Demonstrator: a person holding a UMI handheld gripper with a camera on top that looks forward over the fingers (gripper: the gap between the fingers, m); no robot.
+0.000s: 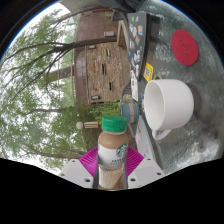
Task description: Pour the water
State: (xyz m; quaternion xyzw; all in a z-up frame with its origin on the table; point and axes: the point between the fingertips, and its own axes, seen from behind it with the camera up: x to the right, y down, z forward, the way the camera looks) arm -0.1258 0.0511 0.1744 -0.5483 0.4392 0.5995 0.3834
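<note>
The gripper (112, 168) is clamped on a bottle (112, 150) with a green cap and a Starbucks label, both pink pads (92, 158) pressing its sides. At two o'clock from the cap, close by, a white cup (168, 104) shows against a grey speckled table (190, 140). Farther, at one o'clock, a red disc (184, 46). At eleven o'clock, trees and a wooden building (98, 68)

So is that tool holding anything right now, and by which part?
Yes: the tool grips a tan plastic bottle with a green cap by its labelled body, both pink pads pressed against its sides.
</note>
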